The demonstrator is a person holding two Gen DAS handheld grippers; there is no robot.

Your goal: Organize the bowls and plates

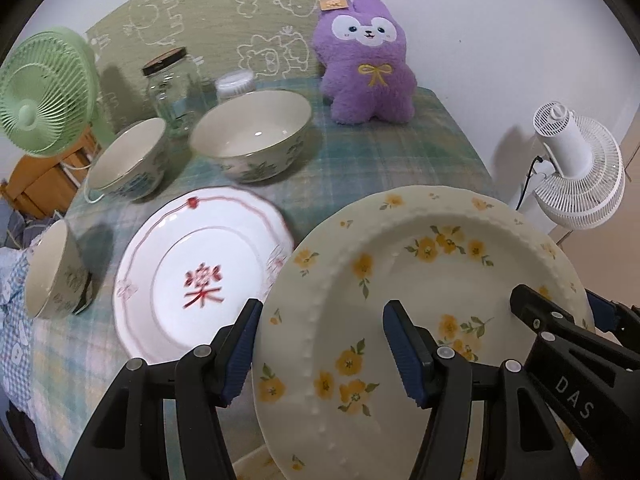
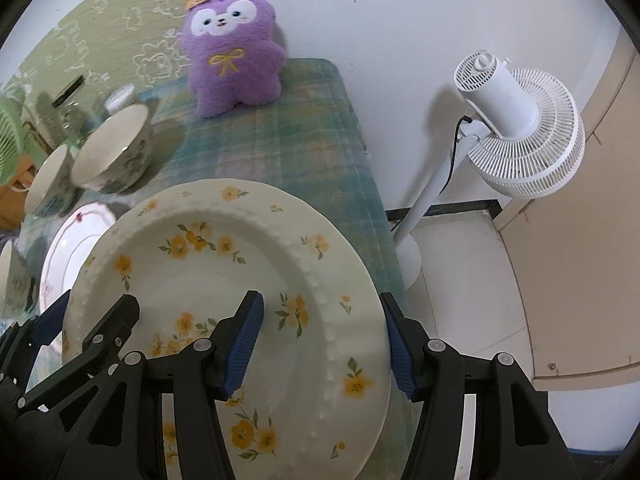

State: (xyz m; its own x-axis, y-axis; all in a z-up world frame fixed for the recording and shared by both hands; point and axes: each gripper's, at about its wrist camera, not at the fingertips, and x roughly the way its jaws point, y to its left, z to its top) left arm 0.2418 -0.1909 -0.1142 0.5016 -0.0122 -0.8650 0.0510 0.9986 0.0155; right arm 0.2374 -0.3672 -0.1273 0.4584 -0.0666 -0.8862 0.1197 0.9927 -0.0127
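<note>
Left claw (image 1: 320, 348) and right claw (image 2: 322, 344) each clamp opposite rims of the yellow-flowered plate (image 1: 420, 280), jaws about half open. Plate is lifted off the worktop (image 1: 380, 160), just right of the red-character plate (image 1: 200, 272); three bowls sit far left.

White wall (image 2: 400, 20), pale tiled floor (image 2: 460, 280), plaid-covered table (image 2: 288, 152).

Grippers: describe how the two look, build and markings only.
Both the left gripper and the right gripper are black plastic linkage frames with silver round pivot pins and cut-out slots. The fingers carry ribbed dark blue pads. White letters "DAS" mark the right gripper's side. No cables or sleeves show.
</note>
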